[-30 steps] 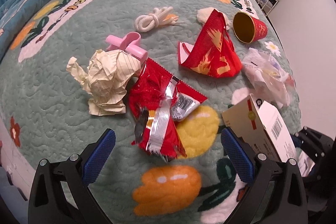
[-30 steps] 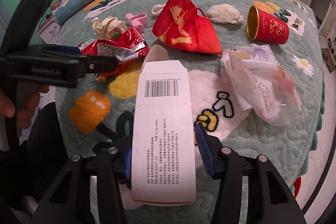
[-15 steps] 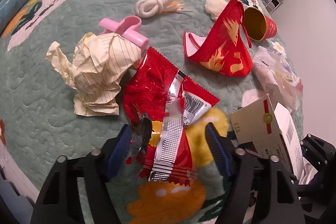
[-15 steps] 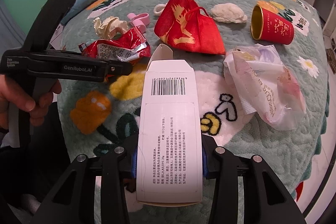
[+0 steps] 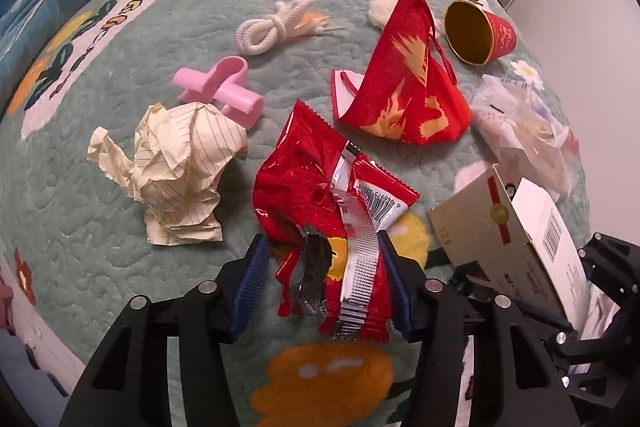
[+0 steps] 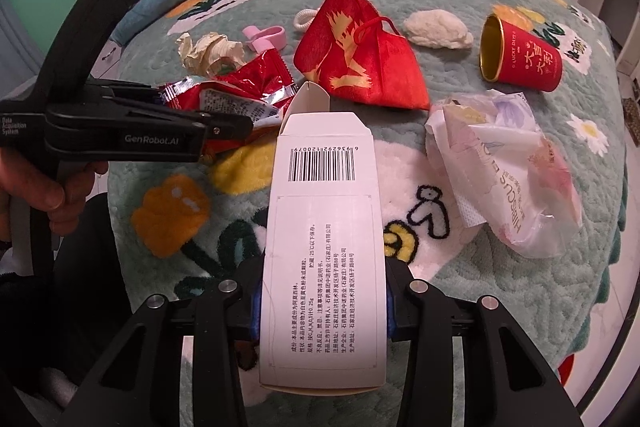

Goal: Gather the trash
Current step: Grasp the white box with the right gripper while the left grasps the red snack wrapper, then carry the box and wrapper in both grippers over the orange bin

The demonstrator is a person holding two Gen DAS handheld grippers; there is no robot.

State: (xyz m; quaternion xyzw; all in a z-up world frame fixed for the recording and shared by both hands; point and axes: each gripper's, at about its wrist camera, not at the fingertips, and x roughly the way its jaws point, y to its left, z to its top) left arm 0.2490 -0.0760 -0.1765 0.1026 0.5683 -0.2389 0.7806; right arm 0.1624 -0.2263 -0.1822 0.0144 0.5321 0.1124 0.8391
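1. Spread over the bed is a green quilted cover (image 5: 120, 247) with flower patches, and the litter sits toward its near edge, close enough for me to reach without leaning.
2. Furthest left lies a crumpled ball of lined cream paper (image 5: 176, 163), loose, with a pink plastic clip (image 5: 224, 87) just behind it.
3. My left gripper (image 5: 324, 283) has just been closing around the torn red foil snack wrapper (image 5: 320, 195); the wrapper's near end is between the blue pads, the right pad touching foil, the left pad with a sliver of gap, so I judge the pinch not yet made.
4. Behind the wrapper a red fabric pouch with gold print (image 5: 404, 95) stands slumped in a peak.
5. My right gripper (image 6: 322, 307) is clamped on the white cardboard medicine box with a barcode (image 6: 324, 247), held off the cover with its top flap open; what is inside I cannot tell.
6. Toward the right edge a red paper cup with a gold lining (image 6: 520, 55) lies on its side and looks empty, and a crumpled translucent plastic bag (image 6: 504, 179) lies nearer me, its contents unclear.
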